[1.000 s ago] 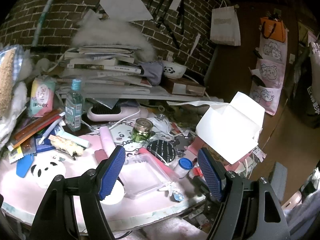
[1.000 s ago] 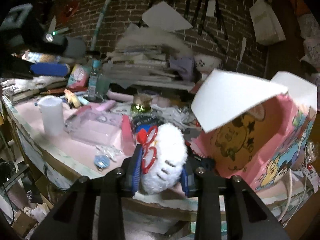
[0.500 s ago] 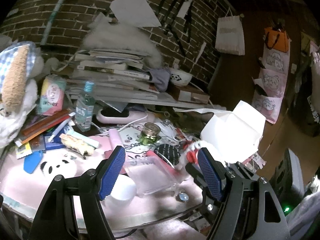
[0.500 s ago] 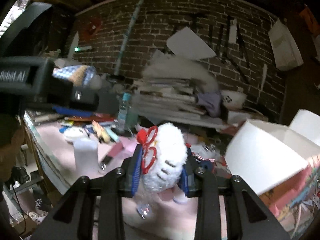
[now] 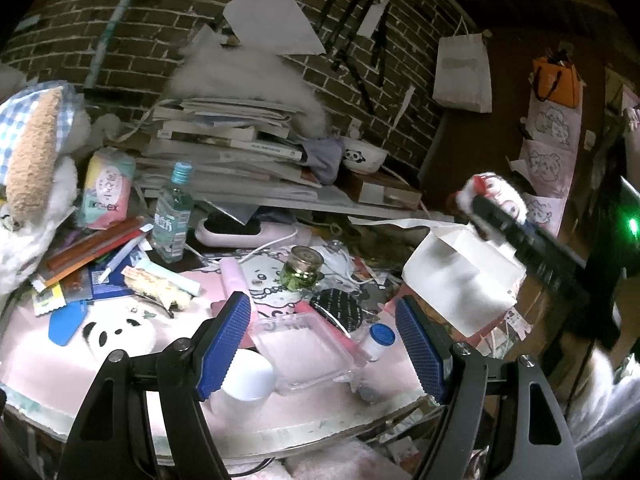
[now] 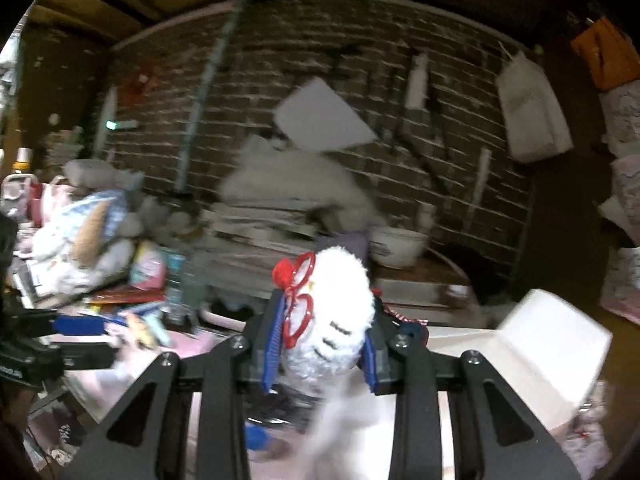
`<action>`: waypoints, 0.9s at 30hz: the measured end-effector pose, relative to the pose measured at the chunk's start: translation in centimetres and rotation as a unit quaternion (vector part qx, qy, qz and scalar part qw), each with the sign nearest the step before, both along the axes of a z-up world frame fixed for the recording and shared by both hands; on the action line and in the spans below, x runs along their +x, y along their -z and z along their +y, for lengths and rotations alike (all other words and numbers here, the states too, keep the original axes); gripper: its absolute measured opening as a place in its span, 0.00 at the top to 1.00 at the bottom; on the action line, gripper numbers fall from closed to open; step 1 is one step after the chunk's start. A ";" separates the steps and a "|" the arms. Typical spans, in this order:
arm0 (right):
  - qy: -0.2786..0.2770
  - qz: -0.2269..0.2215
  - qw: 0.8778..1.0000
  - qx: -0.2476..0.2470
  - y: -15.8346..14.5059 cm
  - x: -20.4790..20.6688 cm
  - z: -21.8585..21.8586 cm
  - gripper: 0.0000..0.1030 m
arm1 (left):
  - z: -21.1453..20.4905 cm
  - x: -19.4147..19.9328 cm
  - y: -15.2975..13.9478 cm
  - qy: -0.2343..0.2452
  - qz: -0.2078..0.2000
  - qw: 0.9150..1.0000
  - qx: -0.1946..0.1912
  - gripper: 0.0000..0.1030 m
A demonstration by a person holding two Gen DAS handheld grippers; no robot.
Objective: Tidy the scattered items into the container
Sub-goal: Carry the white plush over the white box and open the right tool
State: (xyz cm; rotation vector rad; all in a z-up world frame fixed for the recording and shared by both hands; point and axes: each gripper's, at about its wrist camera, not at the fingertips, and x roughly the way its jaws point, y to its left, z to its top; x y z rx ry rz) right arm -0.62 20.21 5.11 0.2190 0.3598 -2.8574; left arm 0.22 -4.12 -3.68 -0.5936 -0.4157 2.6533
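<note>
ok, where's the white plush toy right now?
Clamped in the right gripper, the white plush toy is held up in the air. In the left wrist view it hangs above the white box flap.

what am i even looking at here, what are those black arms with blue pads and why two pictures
Those are two hand-held grippers, each with a fisheye camera looking along its fingers. One picture is from the left gripper, open above a cluttered pink table with a clear tray, white cup and green jar. The other is from the right gripper, shut on a white plush toy with red glasses. That toy also shows in the left view, raised over the white-flapped box.
</note>
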 end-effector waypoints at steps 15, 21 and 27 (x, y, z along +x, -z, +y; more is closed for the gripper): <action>0.054 -0.321 0.937 0.125 -0.2 -11.7 9.0 0.71 | 1.9 -0.1 -0.7 0.019 0.005 1.000 -0.006 0.29; 0.056 -0.432 0.884 0.171 4.2 -15.3 9.0 0.68 | 2.0 -0.2 -0.5 0.015 -0.003 1.000 -0.008 0.29; 0.054 -0.454 0.866 0.202 6.1 -15.4 8.6 0.58 | 2.1 -0.1 -0.4 0.016 -0.003 1.000 -0.008 0.29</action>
